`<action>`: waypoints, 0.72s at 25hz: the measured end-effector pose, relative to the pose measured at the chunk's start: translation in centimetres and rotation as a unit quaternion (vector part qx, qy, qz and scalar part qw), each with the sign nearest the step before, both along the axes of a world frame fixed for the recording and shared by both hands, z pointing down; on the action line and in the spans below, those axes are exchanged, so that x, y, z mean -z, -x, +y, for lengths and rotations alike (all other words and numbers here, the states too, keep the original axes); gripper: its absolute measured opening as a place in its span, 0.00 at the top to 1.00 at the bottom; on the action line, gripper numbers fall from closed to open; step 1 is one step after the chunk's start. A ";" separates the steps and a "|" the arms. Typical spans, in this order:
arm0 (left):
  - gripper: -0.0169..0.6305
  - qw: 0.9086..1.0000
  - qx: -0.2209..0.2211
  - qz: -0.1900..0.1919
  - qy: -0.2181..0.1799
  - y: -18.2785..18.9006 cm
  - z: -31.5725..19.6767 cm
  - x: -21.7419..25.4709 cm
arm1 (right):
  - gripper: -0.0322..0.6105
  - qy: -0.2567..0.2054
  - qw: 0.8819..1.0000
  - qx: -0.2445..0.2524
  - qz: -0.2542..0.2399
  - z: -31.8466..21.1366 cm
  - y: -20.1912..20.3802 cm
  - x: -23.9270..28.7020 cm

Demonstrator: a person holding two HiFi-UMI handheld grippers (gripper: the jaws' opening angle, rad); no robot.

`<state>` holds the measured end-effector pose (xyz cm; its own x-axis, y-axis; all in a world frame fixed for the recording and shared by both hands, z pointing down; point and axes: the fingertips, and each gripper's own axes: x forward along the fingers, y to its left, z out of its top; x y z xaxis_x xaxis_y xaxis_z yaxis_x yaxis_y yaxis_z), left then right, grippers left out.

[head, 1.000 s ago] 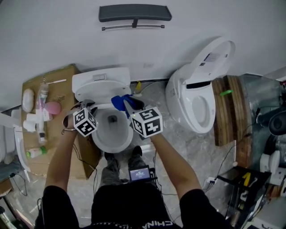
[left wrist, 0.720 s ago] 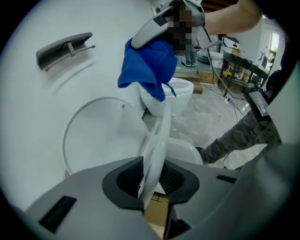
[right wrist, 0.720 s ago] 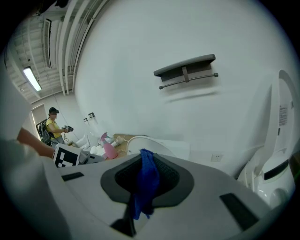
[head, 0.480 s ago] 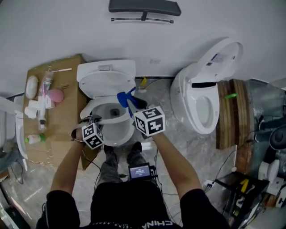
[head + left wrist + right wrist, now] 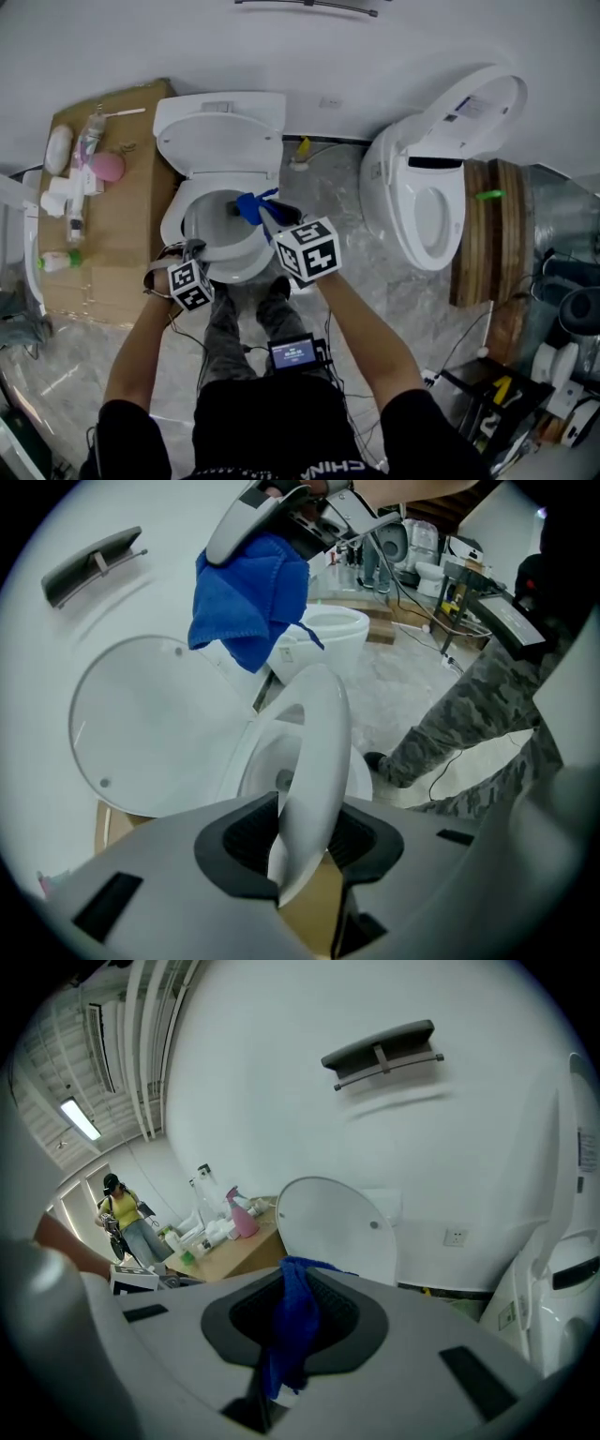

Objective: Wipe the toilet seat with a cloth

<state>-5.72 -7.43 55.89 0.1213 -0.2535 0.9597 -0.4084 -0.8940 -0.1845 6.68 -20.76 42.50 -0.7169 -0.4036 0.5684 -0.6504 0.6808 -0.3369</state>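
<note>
Tightly pinched, cloth [image 5: 286,1344], in right tongs [image 5: 296,1288]

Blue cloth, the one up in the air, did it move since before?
Yes. The blue cloth has come away from the white toilet tank, towards the person, and now hangs over the white toilet bowl.

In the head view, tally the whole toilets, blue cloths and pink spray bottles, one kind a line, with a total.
Toilets: 2
Blue cloths: 1
Pink spray bottles: 1
Total: 4
</note>
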 end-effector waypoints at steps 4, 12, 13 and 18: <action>0.76 1.000 -0.006 -0.006 -0.010 -0.8 1.5 -1.3 | 0.88 0.013 1.000 0.012 0.005 1.5 -0.1 -2.5; 0.71 1.000 -0.018 -0.011 -0.020 -0.8 5.4 -6.9 | 0.88 0.034 0.999 0.005 0.009 4.7 0.6 -7.5; 0.71 0.999 -0.024 -0.012 -0.022 -0.8 5.8 -7.7 | 0.88 0.034 0.999 0.006 0.010 5.2 0.8 -8.2; 0.68 0.999 -0.045 -0.013 -0.027 -1.1 7.5 -11.1 | 0.88 0.042 0.999 -0.017 0.013 8.0 1.5 -11.5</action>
<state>-4.62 0.07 66.98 0.1217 -0.2945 0.9479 -0.3205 -0.9155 -0.2433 5.23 -12.78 54.02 -0.6873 -0.3781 0.6202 -0.6828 0.6276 -0.3740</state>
